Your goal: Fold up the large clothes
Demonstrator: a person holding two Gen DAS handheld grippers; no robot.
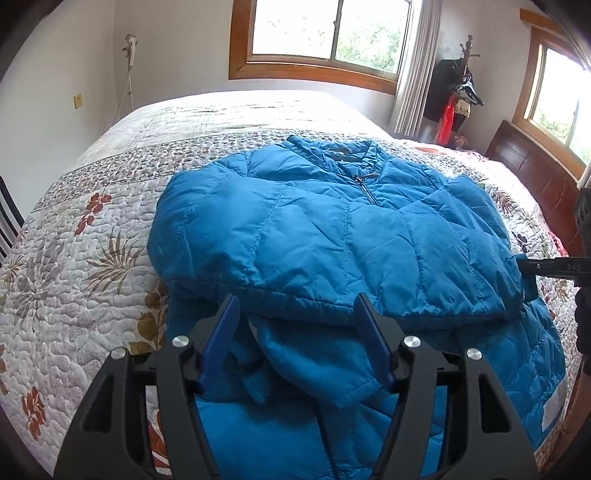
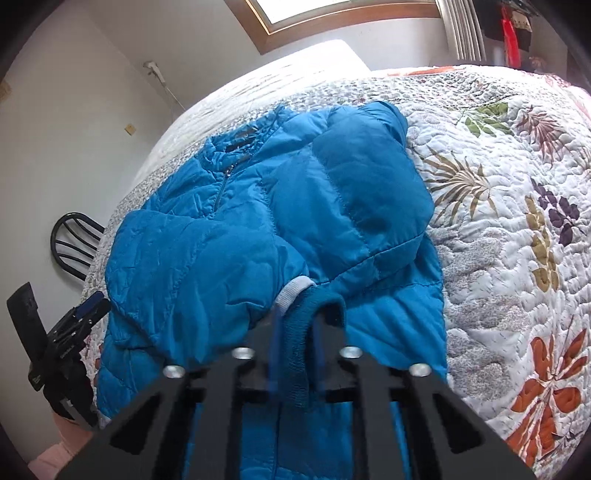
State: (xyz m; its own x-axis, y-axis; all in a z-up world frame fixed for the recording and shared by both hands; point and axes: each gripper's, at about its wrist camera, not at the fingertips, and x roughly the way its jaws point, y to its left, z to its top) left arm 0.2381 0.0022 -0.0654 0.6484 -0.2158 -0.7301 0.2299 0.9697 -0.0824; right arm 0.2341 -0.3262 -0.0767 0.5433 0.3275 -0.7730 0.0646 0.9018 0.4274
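Note:
A blue quilted puffer jacket [image 1: 332, 229] lies on the bed, collar and zip toward the far side, both sleeves folded across its front. It also shows in the right wrist view [image 2: 258, 229]. My left gripper [image 1: 299, 306] is open and empty, its fingers just above the folded sleeve's lower edge. My right gripper [image 2: 297, 321] is shut on the sleeve's ribbed cuff [image 2: 317, 302], over the jacket's lower half. The right gripper [image 1: 546, 266] shows at the right edge of the left wrist view. The left gripper [image 2: 88, 306] shows at the left edge of the right wrist view.
The bed has a white floral quilt [image 1: 92, 240], also seen in the right wrist view [image 2: 498, 221]. A dark wooden headboard [image 1: 535, 166] stands at the right. A black chair [image 2: 74, 243] stands beside the bed. A coat rack [image 1: 465, 74] and windows [image 1: 325, 29] lie beyond.

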